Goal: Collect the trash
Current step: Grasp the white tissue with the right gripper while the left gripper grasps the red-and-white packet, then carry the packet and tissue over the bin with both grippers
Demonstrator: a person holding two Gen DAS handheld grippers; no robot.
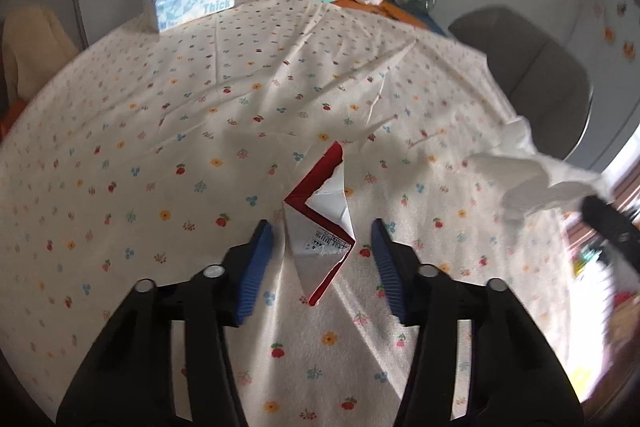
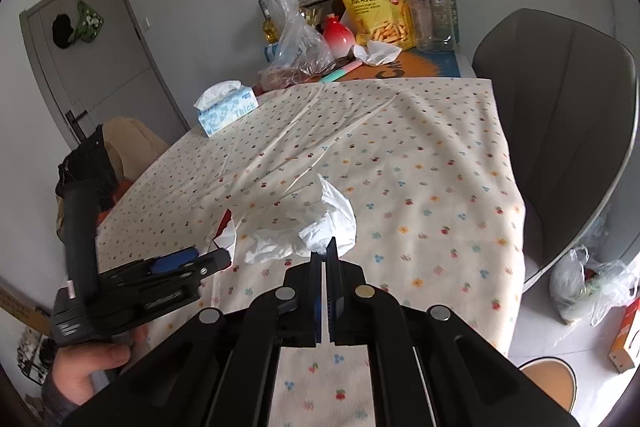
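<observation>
A torn red-and-white paper wrapper (image 1: pixel 320 223) lies on the flowered tablecloth (image 1: pixel 200 131). My left gripper (image 1: pixel 321 225) is open and straddles the wrapper, with a blue pad on each side and small gaps between pads and paper. In the right wrist view that same left gripper (image 2: pixel 188 261) hovers low over the wrapper (image 2: pixel 226 229), carried by a person's hand (image 2: pixel 88 367). My right gripper (image 2: pixel 325 247) is shut on a crumpled white tissue (image 2: pixel 324 219), which hangs off its tips just above the cloth. The same tissue (image 1: pixel 536 179) appears at the right of the left wrist view.
At the back stand a tissue box (image 2: pixel 226 109), a clear plastic bag (image 2: pixel 296 39), a red vase (image 2: pixel 338 35), a yellow snack bag (image 2: pixel 376 7), a jar (image 2: pixel 434 15) and another crumpled tissue (image 2: pixel 378 53). A grey chair (image 2: pixel 560 131) sits right; a plastic bag (image 2: pixel 588 287) lies on the floor.
</observation>
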